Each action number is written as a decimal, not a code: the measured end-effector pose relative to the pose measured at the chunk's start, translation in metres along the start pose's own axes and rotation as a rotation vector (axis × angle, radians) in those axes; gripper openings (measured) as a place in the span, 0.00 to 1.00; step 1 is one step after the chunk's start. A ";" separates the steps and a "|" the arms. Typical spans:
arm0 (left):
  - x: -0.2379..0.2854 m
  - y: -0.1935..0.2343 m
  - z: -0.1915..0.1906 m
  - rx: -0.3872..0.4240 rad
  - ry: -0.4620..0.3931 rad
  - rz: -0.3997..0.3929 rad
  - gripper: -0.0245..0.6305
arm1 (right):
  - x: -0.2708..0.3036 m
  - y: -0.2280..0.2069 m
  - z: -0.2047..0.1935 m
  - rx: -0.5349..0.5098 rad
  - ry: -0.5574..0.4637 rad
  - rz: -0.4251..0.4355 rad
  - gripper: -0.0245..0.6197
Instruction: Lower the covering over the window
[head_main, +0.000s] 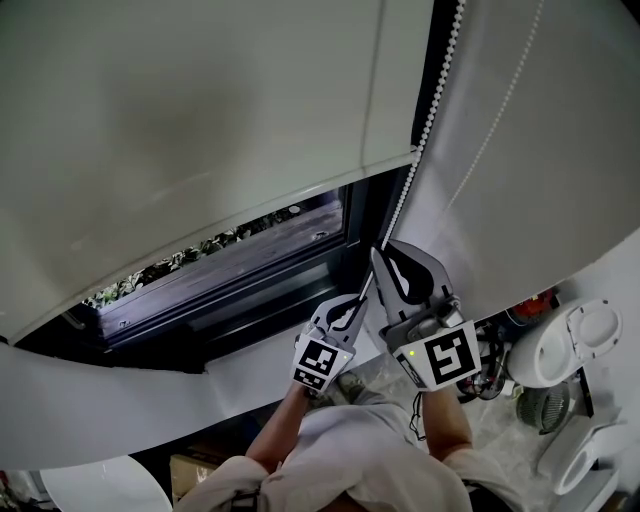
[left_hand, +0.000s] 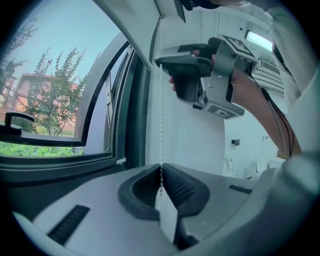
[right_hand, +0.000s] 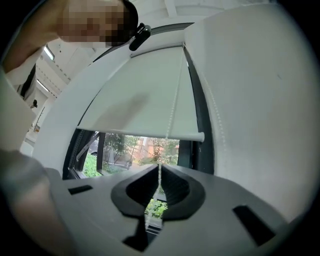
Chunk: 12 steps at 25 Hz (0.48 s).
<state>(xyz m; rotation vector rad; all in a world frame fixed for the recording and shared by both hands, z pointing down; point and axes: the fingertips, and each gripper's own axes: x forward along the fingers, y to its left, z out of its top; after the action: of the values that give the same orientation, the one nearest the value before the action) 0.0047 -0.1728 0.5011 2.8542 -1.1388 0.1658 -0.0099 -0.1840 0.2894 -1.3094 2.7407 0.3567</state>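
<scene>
**Window** (head_main: 250, 255), lower part uncovered. **Blind** (head_main: 200, 130) hangs partway down it, bottom rail above the sash. **Right tongs** (right_hand: 160, 169), upper, and **left tongs** (left_hand: 161, 170), just below, are each clamped on the **chain** (head_main: 425, 125) beside the frame. Best practice: draw one grip straight down along the frame while the other holds tension, preventing slip.

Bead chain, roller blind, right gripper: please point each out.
Bead chain (left_hand: 161, 125): left gripper view, mid-run above the jaws.
Roller blind (right_hand: 135, 95): right gripper view, middle of the fabric.
Right gripper (head_main: 384, 256): head view, between its fingertips.
</scene>
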 end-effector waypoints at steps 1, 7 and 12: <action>0.001 0.000 0.000 0.002 -0.003 0.002 0.07 | 0.000 -0.001 0.000 0.019 -0.017 -0.011 0.04; 0.003 0.001 -0.012 0.006 0.023 0.025 0.07 | 0.000 -0.005 -0.016 0.094 -0.046 -0.043 0.03; 0.005 0.000 -0.040 -0.022 0.079 0.030 0.07 | 0.004 -0.003 -0.047 0.122 0.008 -0.032 0.03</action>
<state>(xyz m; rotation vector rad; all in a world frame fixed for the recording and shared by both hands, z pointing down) 0.0049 -0.1724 0.5409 2.7857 -1.1612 0.2634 -0.0092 -0.2000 0.3335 -1.3250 2.6965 0.1792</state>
